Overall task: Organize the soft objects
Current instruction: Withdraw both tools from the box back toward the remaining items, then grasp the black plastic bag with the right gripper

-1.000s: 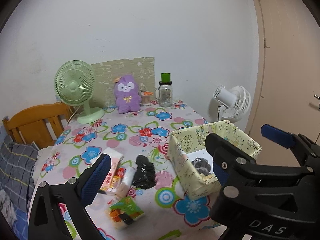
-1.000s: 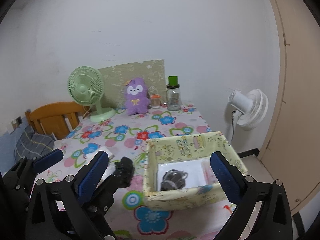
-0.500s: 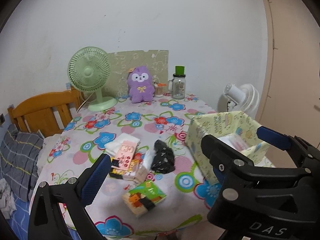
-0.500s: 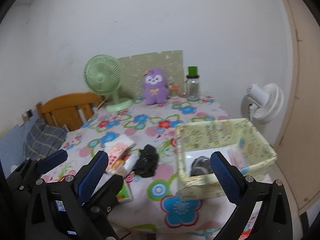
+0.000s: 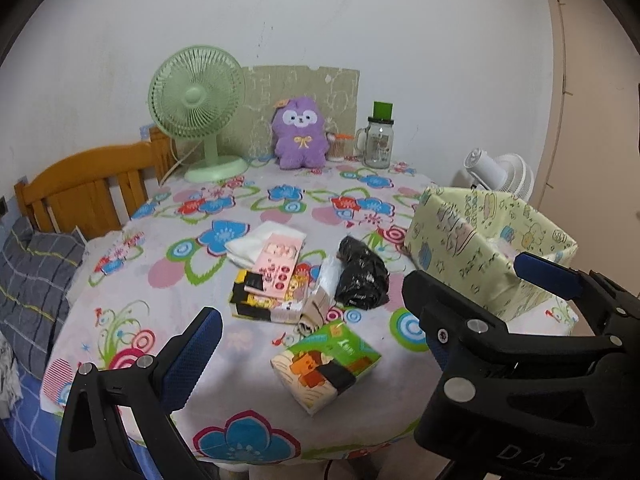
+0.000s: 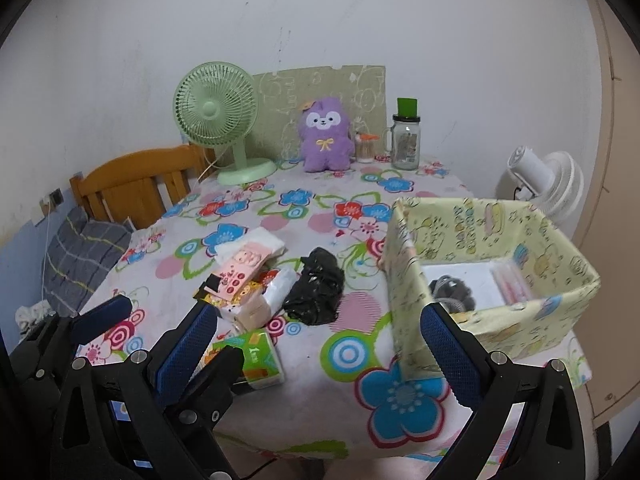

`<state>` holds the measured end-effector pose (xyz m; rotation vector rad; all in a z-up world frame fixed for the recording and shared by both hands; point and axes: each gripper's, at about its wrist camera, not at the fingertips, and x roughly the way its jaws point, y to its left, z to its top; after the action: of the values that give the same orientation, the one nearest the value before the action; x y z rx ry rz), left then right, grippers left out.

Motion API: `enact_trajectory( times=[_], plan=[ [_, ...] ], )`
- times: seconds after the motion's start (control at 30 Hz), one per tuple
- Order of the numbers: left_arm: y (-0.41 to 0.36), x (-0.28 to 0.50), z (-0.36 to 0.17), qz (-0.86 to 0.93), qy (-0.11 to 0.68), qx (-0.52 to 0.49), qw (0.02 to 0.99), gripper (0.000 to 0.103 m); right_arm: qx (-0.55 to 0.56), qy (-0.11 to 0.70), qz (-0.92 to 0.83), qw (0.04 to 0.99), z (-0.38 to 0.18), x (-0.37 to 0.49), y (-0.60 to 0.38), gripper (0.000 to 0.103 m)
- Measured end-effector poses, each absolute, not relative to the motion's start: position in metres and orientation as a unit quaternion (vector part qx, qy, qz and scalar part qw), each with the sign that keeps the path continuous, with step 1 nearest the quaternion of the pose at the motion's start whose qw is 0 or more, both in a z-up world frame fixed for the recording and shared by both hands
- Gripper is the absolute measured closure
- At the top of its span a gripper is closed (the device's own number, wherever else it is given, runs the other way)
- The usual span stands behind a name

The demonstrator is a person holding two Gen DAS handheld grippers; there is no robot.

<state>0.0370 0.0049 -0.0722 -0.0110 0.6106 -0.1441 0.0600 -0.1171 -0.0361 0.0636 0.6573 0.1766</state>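
A pile of soft things lies mid-table: a black plastic bag (image 5: 362, 276) (image 6: 316, 286), a green tissue pack (image 5: 325, 365) (image 6: 249, 358), a pink packet (image 5: 277, 266) (image 6: 240, 268), a white cloth (image 5: 260, 242) and other packs. A yellow fabric box (image 5: 456, 248) (image 6: 492, 236) stands at the right, holding a dark scrunchie (image 6: 452, 288) and a pink item (image 6: 512, 286). My left gripper (image 5: 312, 356) is open and empty above the near edge. My right gripper (image 6: 316, 344) is open and empty beside it. A purple plush (image 5: 298, 132) sits at the back.
A flowered cloth covers the table (image 5: 192, 248). At the back stand a green fan (image 5: 198, 100), a glass jar with a green lid (image 5: 379, 136) and a card board. A wooden chair (image 5: 88, 188) is at the left, a white fan (image 5: 500, 172) and a door at the right.
Both grippers have drawn back and risen from the table, so more of the near edge and the tissue pack shows. Both stay open. Nothing on the table has moved.
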Motion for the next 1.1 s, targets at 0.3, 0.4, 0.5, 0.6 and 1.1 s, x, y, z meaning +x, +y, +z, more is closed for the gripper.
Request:
enact_trajectory(
  times=[0.3, 0.4, 0.5, 0.6, 1.1],
  plan=[
    [0.012, 0.054, -0.100, -0.080, 0.332, -0.028, 0.939, 0.001, 0.024, 0.316, 0.095, 0.944, -0.057, 0.069, -0.107, 0.000],
    [0.012, 0.058, -0.109, -0.083, 0.343, -0.030, 0.935, 0.001, 0.021, 0.320, 0.102, 0.942, -0.064, 0.070, -0.103, 0.000],
    [0.011, 0.062, -0.118, -0.087, 0.352, -0.031, 0.931, 0.001, 0.018, 0.326, 0.102, 0.940, -0.071, 0.072, -0.100, 0.002],
    [0.010, 0.066, -0.125, -0.091, 0.359, -0.031, 0.928, 0.001, 0.025, 0.333, 0.101, 0.937, -0.079, 0.075, -0.101, 0.004],
    [0.008, 0.080, -0.144, -0.097, 0.376, -0.035, 0.921, 0.015, 0.059, 0.362, 0.093, 0.926, -0.103, 0.088, -0.104, 0.012]
  ],
)
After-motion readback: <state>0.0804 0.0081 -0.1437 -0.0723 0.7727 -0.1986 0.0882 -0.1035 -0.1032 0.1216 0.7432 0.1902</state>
